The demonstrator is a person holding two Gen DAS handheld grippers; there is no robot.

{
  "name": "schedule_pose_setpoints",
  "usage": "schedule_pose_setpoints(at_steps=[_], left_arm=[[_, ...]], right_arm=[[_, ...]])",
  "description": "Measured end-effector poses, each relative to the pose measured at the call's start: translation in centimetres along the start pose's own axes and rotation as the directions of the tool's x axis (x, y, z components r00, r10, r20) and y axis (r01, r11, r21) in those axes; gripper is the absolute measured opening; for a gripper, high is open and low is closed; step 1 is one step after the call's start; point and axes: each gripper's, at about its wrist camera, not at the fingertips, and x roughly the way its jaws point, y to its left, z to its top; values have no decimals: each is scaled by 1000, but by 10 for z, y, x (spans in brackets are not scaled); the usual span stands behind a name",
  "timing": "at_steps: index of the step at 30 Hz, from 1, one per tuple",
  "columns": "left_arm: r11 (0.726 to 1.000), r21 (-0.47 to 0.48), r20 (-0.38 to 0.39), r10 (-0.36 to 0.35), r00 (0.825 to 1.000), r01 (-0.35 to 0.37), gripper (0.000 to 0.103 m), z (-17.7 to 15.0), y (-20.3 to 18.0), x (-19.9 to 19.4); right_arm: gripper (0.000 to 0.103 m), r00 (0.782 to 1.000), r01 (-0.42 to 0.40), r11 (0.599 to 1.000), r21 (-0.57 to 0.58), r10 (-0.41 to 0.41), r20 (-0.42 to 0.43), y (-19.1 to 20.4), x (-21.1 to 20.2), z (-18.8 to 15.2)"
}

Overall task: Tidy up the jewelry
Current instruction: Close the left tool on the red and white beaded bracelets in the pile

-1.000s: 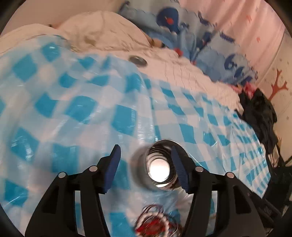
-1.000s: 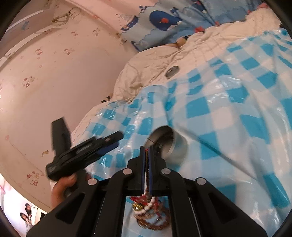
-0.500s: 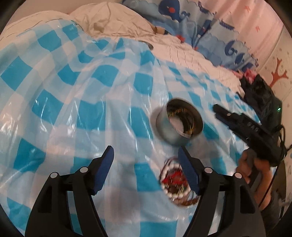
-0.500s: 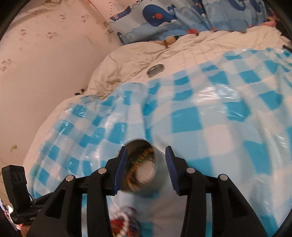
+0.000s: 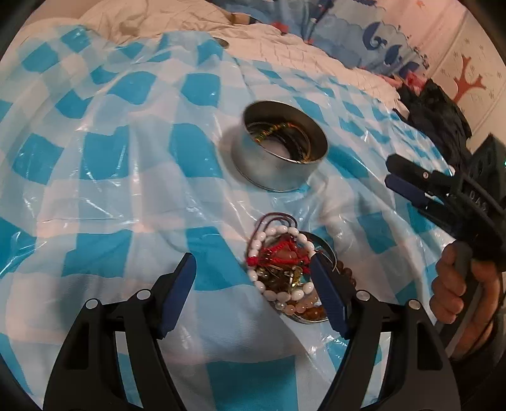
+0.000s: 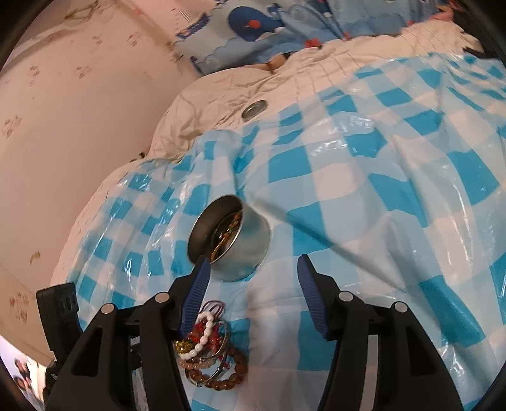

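Note:
A heap of jewelry (image 5: pixel 281 272) lies on the blue-and-white checked plastic sheet (image 5: pixel 132 196): white beads, red cord, brown beads and a silver bangle. My left gripper (image 5: pixel 253 268) hangs open just above it, its right finger over the heap's edge. Beyond the heap stands a round metal tin (image 5: pixel 278 151) with dark and gold strands inside. My right gripper (image 6: pixel 253 268) is opening behind the tin (image 6: pixel 234 240), with only bare sheet between its fingers. The heap (image 6: pixel 208 354) sits under its left finger. The right gripper (image 5: pixel 408 186) also shows at the left view's right edge, gripped by a hand (image 5: pixel 458 284).
A small round metal lid (image 6: pixel 254 109) rests on the cream quilt (image 6: pixel 221 95) past the sheet. Blue whale-print bedding (image 6: pixel 253 22) and a pink wall (image 6: pixel 63 126) close the far side. Dark clothing (image 5: pixel 436 110) is piled at the right.
My right gripper was shut on a thin strand above the heap; its jaws now stand apart and empty near the tin. My left gripper drew back from the tin and sank toward the heap.

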Motion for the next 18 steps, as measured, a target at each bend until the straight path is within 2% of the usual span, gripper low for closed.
schedule_pose_setpoints(at_steps=[4, 9, 10, 11, 13, 14, 16, 18], left_arm=[[1000, 10, 22, 10, 1000, -10, 71, 0, -4, 3], [999, 43, 28, -26, 999, 24, 70, 0, -13, 8], [999, 46, 30, -28, 999, 27, 67, 0, -15, 8], [998, 46, 28, -34, 999, 33, 63, 0, -15, 9], [998, 31, -6, -57, 998, 57, 31, 0, -12, 14], [998, 23, -14, -63, 998, 63, 30, -1, -10, 15], [996, 12, -22, -91, 996, 91, 15, 0, -7, 14], [991, -12, -20, -133, 991, 132, 15, 2, -3, 10]], right_arm=[[56, 1000, -7, 1000, -7, 7, -9, 4, 2, -2], [56, 1000, -10, 1000, -8, 10, -18, 5, 5, -2], [56, 1000, -11, 1000, -9, 11, -18, 5, 5, -2], [56, 1000, -12, 1000, -11, 12, -19, 4, 5, -2], [56, 1000, -13, 1000, -12, 13, -21, 5, 6, -2], [56, 1000, -13, 1000, -12, 13, -22, 5, 6, -3], [56, 1000, -12, 1000, -14, 11, -23, 6, 6, -3], [56, 1000, -12, 1000, -16, 12, -25, 6, 7, -3]])
